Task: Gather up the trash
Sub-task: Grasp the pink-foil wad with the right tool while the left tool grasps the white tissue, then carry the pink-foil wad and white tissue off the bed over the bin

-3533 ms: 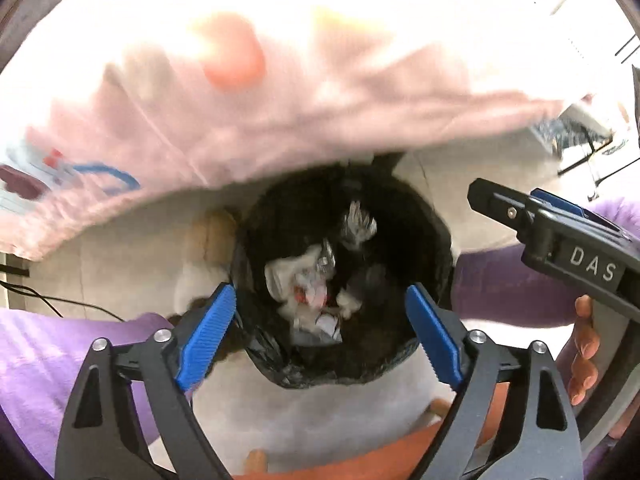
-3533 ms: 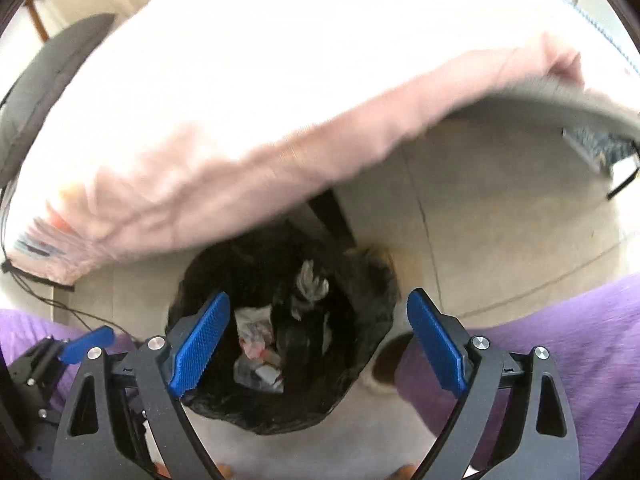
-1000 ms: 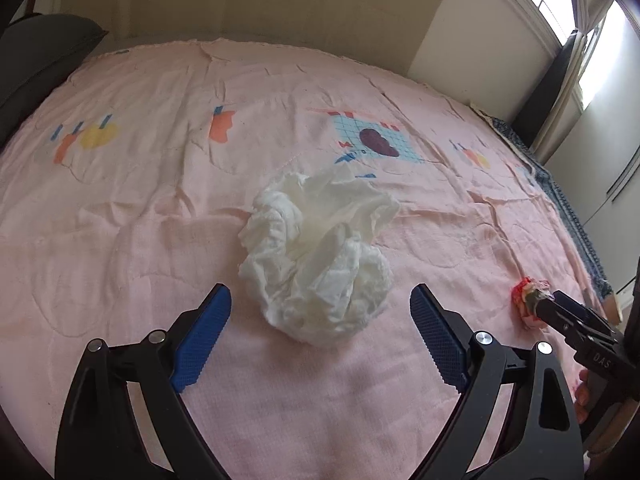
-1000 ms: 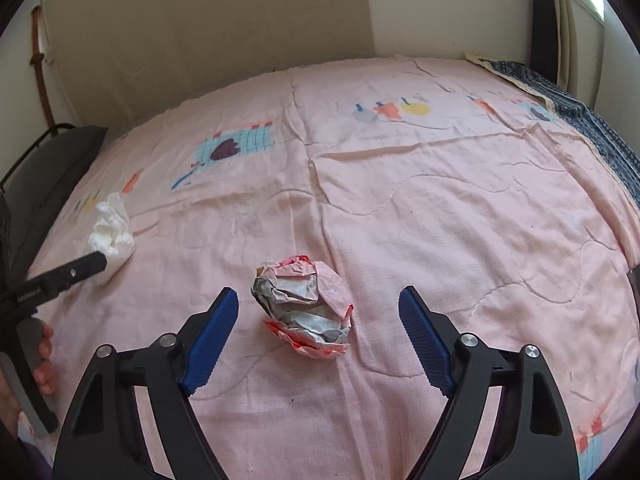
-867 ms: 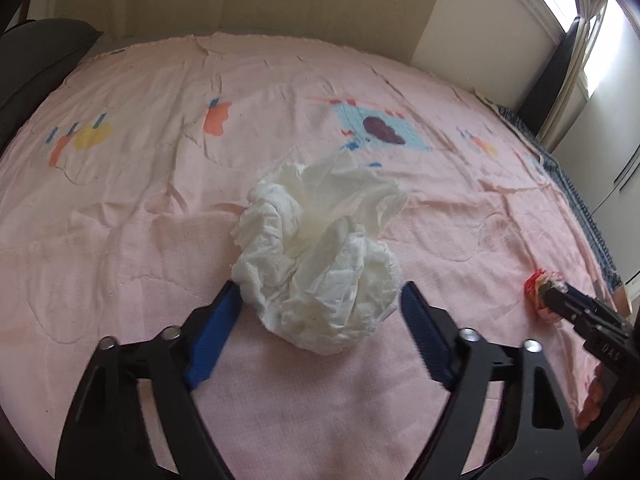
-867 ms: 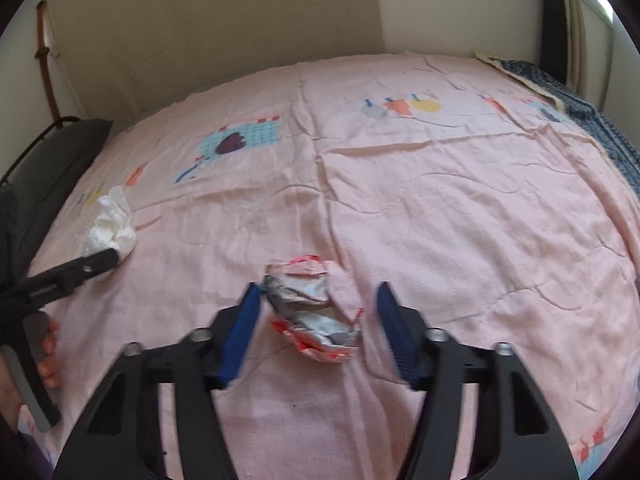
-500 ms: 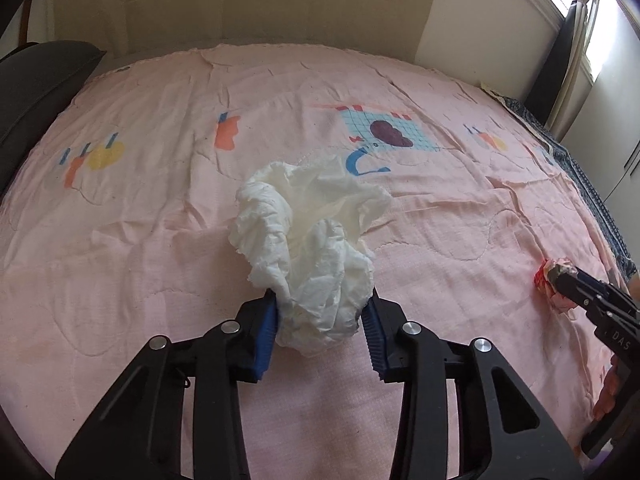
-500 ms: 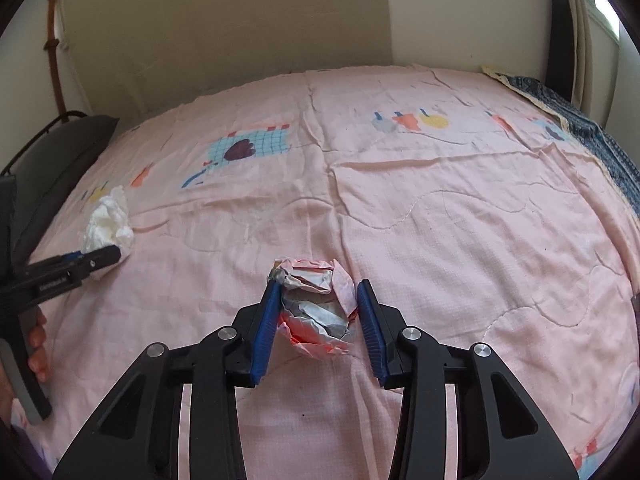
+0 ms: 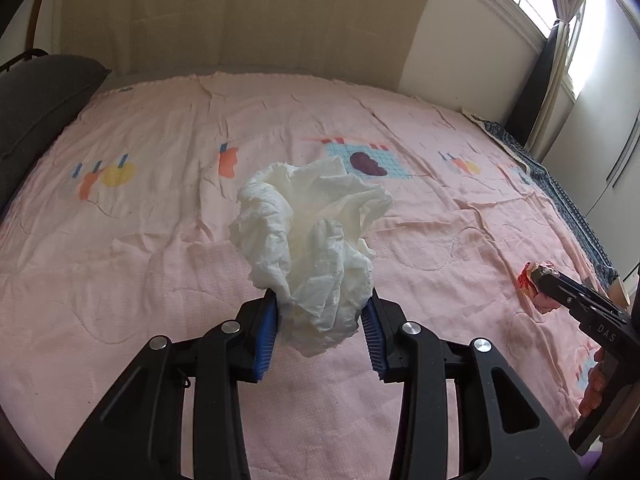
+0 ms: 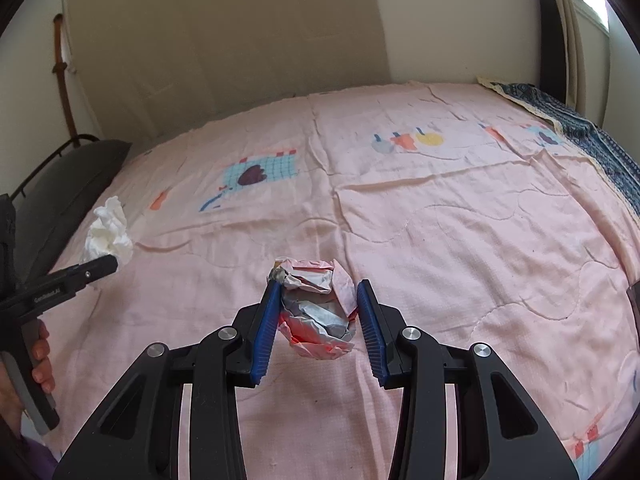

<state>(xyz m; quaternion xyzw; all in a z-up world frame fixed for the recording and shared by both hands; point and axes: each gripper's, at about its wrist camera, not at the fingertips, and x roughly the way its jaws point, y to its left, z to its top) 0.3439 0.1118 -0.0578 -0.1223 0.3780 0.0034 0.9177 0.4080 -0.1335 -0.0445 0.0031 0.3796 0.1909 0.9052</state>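
My left gripper (image 9: 320,316) is shut on a crumpled white tissue (image 9: 312,248) and holds it above the pink quilt (image 9: 160,240) of the bed. My right gripper (image 10: 318,304) is shut on a crumpled red, pink and silver wrapper (image 10: 316,308), also lifted off the quilt. In the left wrist view the right gripper (image 9: 540,278) shows at the right edge with the wrapper (image 9: 534,280). In the right wrist view the left gripper (image 10: 108,266) shows at the left edge with the tissue (image 10: 108,238).
The quilt has coloured patches, among them a blue grid with a dark heart (image 9: 364,160). A dark grey pillow (image 9: 36,100) lies at the left. A dark blue patterned cloth (image 10: 580,132) borders the right side. A beige wall (image 10: 240,40) stands behind the bed.
Both grippers came from over a black trash bin to the bed, closed on the tissue and the wrapper, and lifted them slightly off the quilt.
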